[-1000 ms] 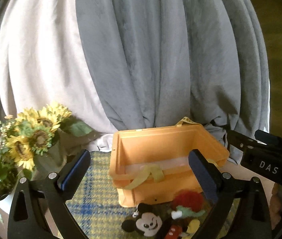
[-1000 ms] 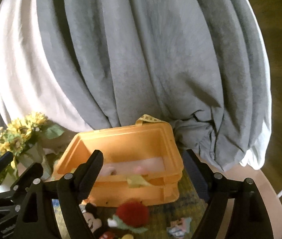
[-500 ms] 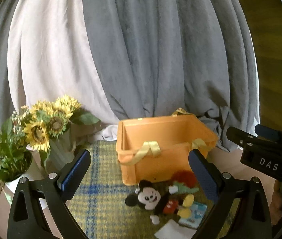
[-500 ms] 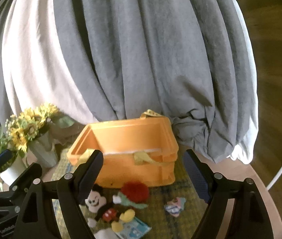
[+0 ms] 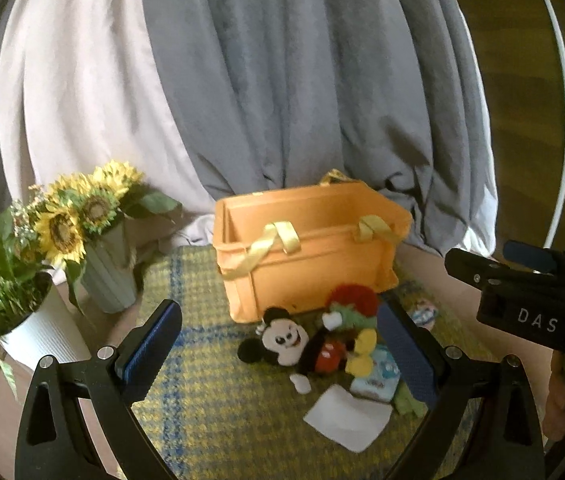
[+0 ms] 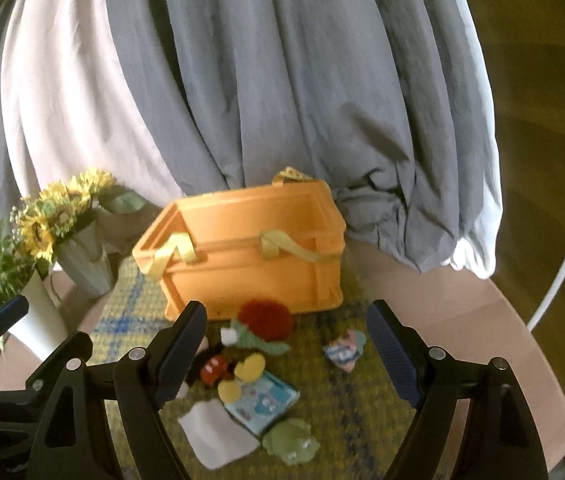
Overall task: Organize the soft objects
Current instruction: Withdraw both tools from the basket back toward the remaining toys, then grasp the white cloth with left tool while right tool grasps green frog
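Both cameras have pulled back and tilted down since a second ago, so more of the plaid mat (image 5: 210, 408) shows. Left gripper (image 5: 280, 354) and right gripper (image 6: 290, 354) gape wide, holding nothing. Before the orange crate (image 5: 310, 264) lie a Mickey Mouse plush (image 5: 282, 338), red pom-pom toy (image 5: 352, 298), white cloth (image 5: 348, 422) and printed pouch (image 5: 376, 376). Only the right wrist view shows the green frog plush (image 6: 292, 442) whole and the small patterned toy (image 6: 344, 352) clearly. Sunflowers (image 5: 78, 210) stand at left.
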`<state>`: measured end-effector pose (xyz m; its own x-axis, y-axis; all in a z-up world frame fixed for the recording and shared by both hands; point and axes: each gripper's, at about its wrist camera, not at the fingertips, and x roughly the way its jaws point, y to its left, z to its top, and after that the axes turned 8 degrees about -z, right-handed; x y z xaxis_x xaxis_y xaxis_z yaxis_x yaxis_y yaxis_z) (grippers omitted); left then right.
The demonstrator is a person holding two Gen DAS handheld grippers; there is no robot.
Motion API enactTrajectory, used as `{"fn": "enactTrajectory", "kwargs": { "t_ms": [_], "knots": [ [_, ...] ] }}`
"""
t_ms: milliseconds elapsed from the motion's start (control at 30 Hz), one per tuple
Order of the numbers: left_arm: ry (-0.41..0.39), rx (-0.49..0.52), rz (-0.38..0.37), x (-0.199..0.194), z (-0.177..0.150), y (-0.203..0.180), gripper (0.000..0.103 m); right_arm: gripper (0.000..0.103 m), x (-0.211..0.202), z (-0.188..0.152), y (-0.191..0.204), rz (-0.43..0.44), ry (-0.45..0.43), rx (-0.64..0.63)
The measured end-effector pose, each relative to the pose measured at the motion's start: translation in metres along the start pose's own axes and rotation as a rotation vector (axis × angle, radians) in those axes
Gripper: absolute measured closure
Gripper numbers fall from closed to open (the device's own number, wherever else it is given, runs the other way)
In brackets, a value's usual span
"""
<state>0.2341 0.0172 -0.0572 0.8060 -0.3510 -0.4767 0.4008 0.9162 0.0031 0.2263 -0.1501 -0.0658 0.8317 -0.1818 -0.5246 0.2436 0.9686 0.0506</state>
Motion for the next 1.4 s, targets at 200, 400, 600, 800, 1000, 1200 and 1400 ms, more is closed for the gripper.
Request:
{"fn": "enactTrajectory", "kwargs": {
  "t_ms": [200, 400, 600, 800, 1000, 1200, 1400],
  "knots": [
    [0.062, 0.023, -0.04, 0.009, -0.02, -0.001, 0.003, 0.02, 0.0, -0.021, 0.003, -0.013, 0.048, -0.007],
    [0.108, 0.044, -0.092, 0.019, -0.043, -0.003, 0.004, 0.02, 0.005, -0.043, 0.005, -0.035, 0.11, -0.01],
    [0.155, 0.077, -0.128, 0.029, -0.065, -0.004, 0.006, 0.02, 0.011, -0.065, 0.006, -0.056, 0.168, -0.024],
    [0.19, 0.092, -0.159, 0.041, -0.082, -0.005, 0.009, 0.021, 0.022, -0.085, 0.006, -0.058, 0.224, -0.02],
    [0.218, 0.105, -0.188, 0.058, -0.096, -0.009, 0.01, 0.022, 0.037, -0.1, 0.004, -0.058, 0.248, -0.009],
    [0.251, 0.106, -0.224, 0.078, -0.104, -0.013, 0.011, 0.029, 0.051, -0.11, 0.0, -0.059, 0.277, 0.011],
    [0.284, 0.127, -0.253, 0.097, -0.109, -0.02, 0.012, 0.037, 0.062, -0.118, -0.001, -0.039, 0.299, 0.016]
  ]
}}
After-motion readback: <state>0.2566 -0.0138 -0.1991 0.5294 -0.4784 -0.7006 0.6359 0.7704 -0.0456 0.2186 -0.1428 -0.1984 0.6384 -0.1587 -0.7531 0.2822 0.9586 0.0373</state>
